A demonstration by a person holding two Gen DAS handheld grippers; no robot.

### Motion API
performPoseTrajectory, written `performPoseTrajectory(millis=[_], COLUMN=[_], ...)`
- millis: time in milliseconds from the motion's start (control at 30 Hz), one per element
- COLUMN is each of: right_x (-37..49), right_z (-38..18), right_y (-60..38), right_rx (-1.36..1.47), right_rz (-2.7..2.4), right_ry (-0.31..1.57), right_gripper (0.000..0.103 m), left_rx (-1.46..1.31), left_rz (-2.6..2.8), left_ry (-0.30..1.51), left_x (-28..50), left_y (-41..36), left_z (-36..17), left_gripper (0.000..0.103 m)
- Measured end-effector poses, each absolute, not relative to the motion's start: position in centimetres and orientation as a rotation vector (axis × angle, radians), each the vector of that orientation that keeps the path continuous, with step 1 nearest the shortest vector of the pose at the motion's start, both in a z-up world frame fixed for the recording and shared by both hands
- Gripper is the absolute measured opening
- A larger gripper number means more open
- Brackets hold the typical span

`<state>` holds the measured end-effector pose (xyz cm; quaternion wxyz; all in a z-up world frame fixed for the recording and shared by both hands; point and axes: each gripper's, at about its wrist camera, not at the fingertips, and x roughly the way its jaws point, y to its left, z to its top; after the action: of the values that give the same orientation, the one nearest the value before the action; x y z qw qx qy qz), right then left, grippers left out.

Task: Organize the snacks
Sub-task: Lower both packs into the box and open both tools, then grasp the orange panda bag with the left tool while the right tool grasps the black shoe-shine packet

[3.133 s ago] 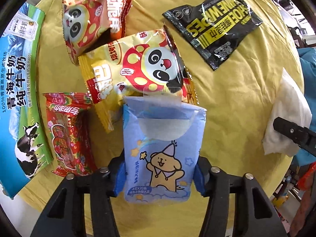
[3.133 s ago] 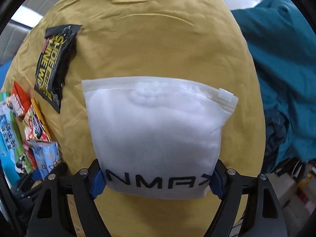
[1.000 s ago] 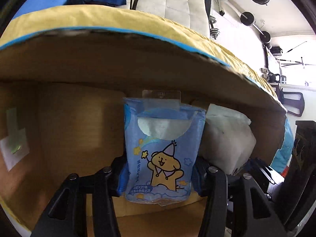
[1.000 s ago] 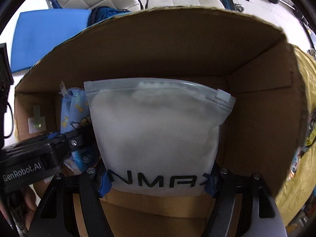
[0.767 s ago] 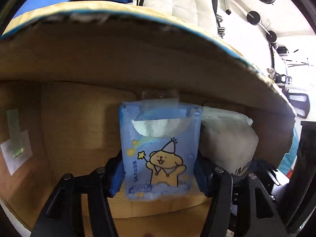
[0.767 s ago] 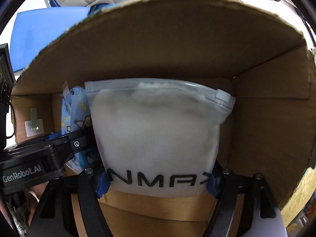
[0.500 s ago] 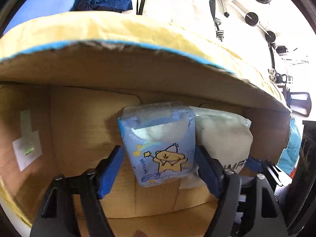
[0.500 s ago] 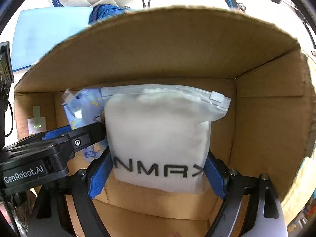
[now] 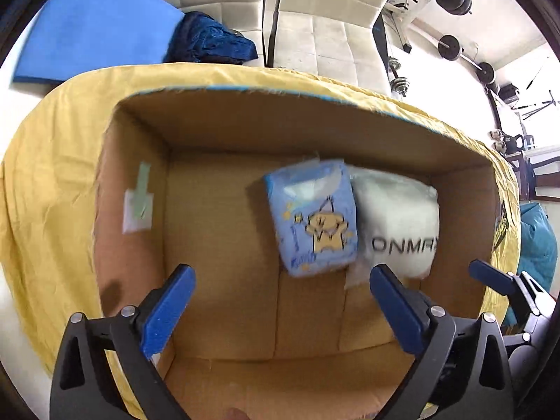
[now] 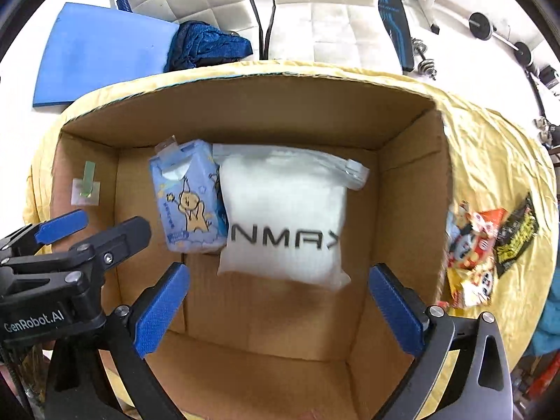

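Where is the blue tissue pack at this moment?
The blue tissue pack lies on the floor of the cardboard box, near its far wall, just left of the white zip bag in both wrist views.

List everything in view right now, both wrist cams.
cardboard box: 1, brown, on the yellow cloth
tissue pack: 1, light blue, on box floor, left of the pouch
zip pouch: 1, white, on box floor beside the tissue pack
snack packets: several, red/yellow/black, on cloth right of box
cloth: 1, yellow, under box
mat: 1, blue, on floor behind
left gripper: jaws opening, nothing between
right gripper: jaws opening, nothing between
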<state>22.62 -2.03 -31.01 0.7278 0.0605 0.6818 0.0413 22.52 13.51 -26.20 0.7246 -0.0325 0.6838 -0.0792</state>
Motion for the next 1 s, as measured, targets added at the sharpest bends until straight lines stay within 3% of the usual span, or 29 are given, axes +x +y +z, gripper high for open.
performPoseTrajectory(millis=[533,1000], right_x=[14.1,7.5], right_z=[-23.4,-16.9], right_y=[-3.3,-4.3], right_rx=[0.104,0.151], right_rz=[0.075,0.058], right_ry=[1.359,1.265], right_gripper=[0.103,0.103], left_rx=[-0.013,-0.006], left_rz=[-0.104,-0.183], left_ry=[1.258,1.169], left_x=[16.5,10.8], left_y=[14.4,13.2], left_z=[-19.7,-13.7], left_gripper=[0.102,0.102])
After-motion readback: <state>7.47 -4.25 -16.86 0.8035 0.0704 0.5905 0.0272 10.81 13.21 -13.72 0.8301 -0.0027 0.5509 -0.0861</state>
